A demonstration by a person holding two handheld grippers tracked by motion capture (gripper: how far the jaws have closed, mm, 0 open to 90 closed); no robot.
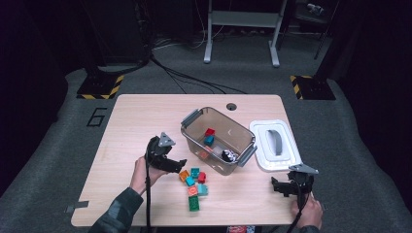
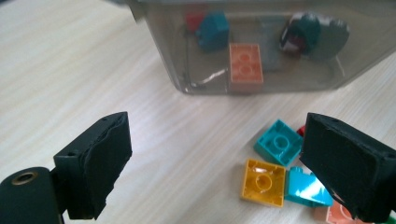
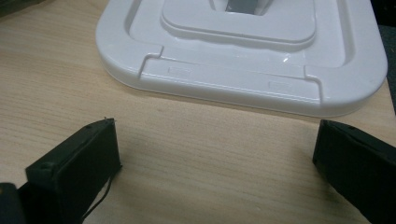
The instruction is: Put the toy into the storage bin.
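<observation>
while open, left tongs (image 2: 215, 163) above yellow brick (image 2: 263, 182)

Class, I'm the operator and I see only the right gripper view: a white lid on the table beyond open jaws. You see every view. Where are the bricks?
Observer: Loose bricks lie in a pile on the table, in front of a clear bin left of the lid.
Operator: Is anything in the bin?
Observer: Yes: a red brick, a teal one, an orange one and a dark toy.
Operator: And the left gripper?
Observer: The left gripper is at the pile with its jaws open and empty, close to a yellow brick.
</observation>
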